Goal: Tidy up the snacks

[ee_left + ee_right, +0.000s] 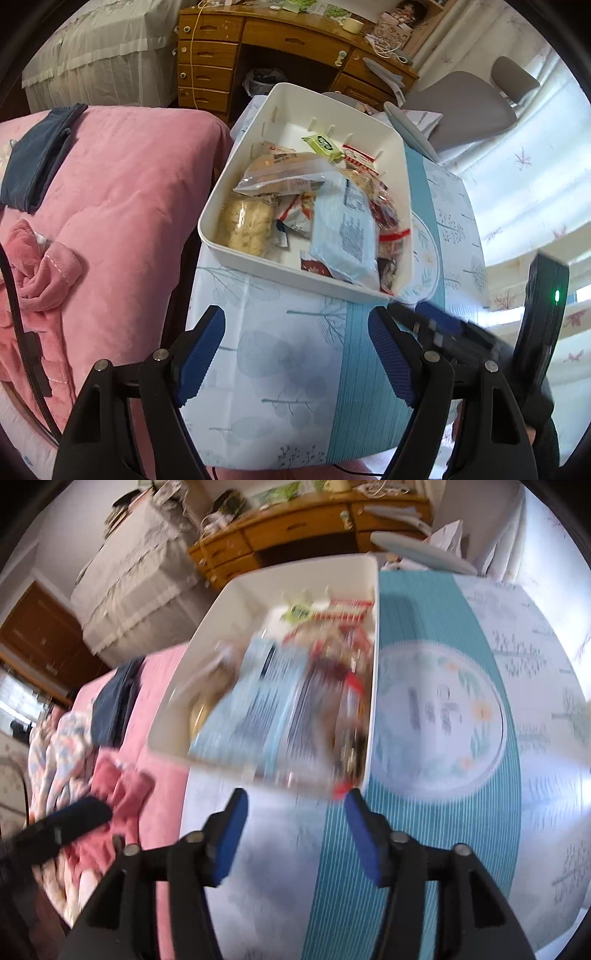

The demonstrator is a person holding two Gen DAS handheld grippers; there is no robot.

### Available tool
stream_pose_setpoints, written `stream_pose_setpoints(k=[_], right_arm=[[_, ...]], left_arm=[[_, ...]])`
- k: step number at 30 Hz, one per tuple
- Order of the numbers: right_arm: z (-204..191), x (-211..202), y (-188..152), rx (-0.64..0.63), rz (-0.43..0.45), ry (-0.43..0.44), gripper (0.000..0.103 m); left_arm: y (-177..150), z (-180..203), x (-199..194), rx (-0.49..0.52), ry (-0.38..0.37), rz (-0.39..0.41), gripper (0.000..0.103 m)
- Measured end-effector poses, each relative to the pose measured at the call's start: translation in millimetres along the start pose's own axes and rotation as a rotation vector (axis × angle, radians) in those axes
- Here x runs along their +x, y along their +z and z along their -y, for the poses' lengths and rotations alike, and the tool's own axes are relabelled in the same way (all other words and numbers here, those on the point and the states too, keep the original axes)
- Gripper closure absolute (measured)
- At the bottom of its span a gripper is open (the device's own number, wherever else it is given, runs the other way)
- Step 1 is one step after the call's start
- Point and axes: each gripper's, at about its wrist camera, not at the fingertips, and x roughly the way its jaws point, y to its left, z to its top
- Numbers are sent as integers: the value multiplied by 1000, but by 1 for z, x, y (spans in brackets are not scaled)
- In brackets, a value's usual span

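Observation:
A white bin (pixel 295 99) stands on the table's far part, filled with snacks: a light blue packet (pixel 347 229), a clear bag of pastry (pixel 284 173), a green packet (pixel 321 144), a pale round snack (pixel 243 225) and red packets (pixel 388 221). My left gripper (pixel 295 317) hangs open and empty over the cloth, short of the bin's near wall. The right wrist view is blurred; there my right gripper (pixel 296 795) is open and empty, just before the bin (pixel 258 576) and its blue packet (pixel 255 709). The right gripper (pixel 436 321) also shows beside the left one.
The table wears a pale blue leaf-print cloth (pixel 280 369) with a teal stripe and a printed circle (pixel 443 709). A pink-blanketed bed (pixel 110 192) with a dark blue cloth (pixel 37 155) lies left. A wooden desk (pixel 288 37) and grey chair (pixel 461 107) stand behind.

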Motion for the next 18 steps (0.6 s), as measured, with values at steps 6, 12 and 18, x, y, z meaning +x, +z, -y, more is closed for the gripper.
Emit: stream_pose_setpoints(k=[6, 12, 18], right_arm=[[2, -38, -50, -63, -14, -7, 34], [28, -92, -95, -60, 1, -25, 17], [70, -162, -116, -51, 103, -46, 7]], left_arm=[[-32, 27, -14, -27, 7, 11, 24], [-71, 80, -36, -22, -14, 7, 24], [-99, 138, -70, 48, -6, 49, 24]])
